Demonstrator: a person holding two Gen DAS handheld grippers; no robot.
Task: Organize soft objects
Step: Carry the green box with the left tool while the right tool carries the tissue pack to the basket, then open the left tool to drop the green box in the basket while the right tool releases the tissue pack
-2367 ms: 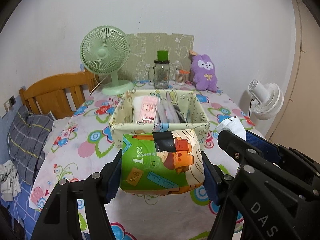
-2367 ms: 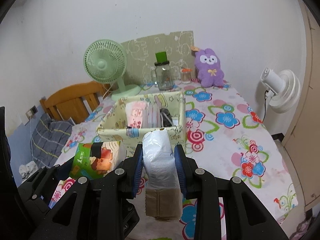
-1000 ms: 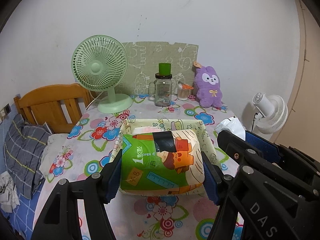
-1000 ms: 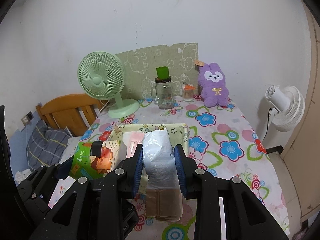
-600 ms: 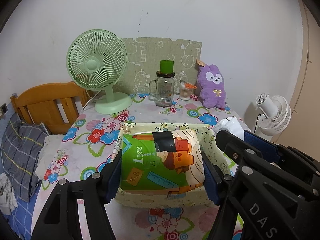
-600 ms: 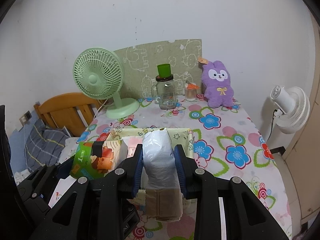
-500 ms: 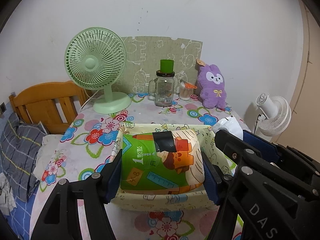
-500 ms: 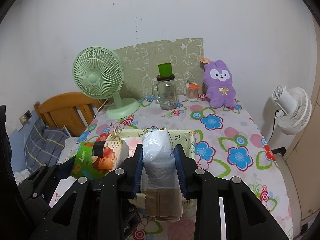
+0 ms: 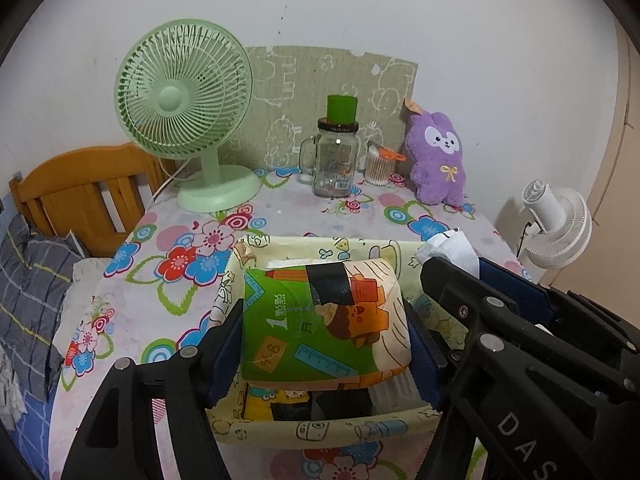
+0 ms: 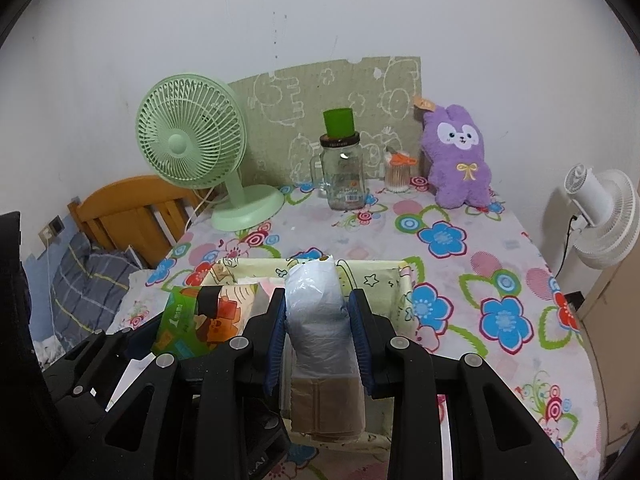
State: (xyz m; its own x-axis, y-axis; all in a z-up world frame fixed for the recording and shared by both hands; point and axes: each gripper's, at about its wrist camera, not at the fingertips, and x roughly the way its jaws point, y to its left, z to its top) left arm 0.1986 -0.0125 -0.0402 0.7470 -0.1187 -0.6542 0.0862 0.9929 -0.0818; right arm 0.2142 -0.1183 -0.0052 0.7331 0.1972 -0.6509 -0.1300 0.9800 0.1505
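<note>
Over basket (image 9: 320,430) now, both packs.

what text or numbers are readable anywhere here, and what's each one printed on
"DAS": white letters on the black body of the right gripper, cut off at the frame edge in the left wrist view.
"1" and "OPEN": on the green cartoon-printed soft tissue pack held in the left gripper; the characters beside them are too blurred to read.
Label on the clear glass mug jar: too small.
Swing tag on the purple plush bunny: unreadable.

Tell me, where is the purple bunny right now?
The purple bunny sits at the table's far right corner against the wall, beside the small swab jar and right of the glass jar.
</note>
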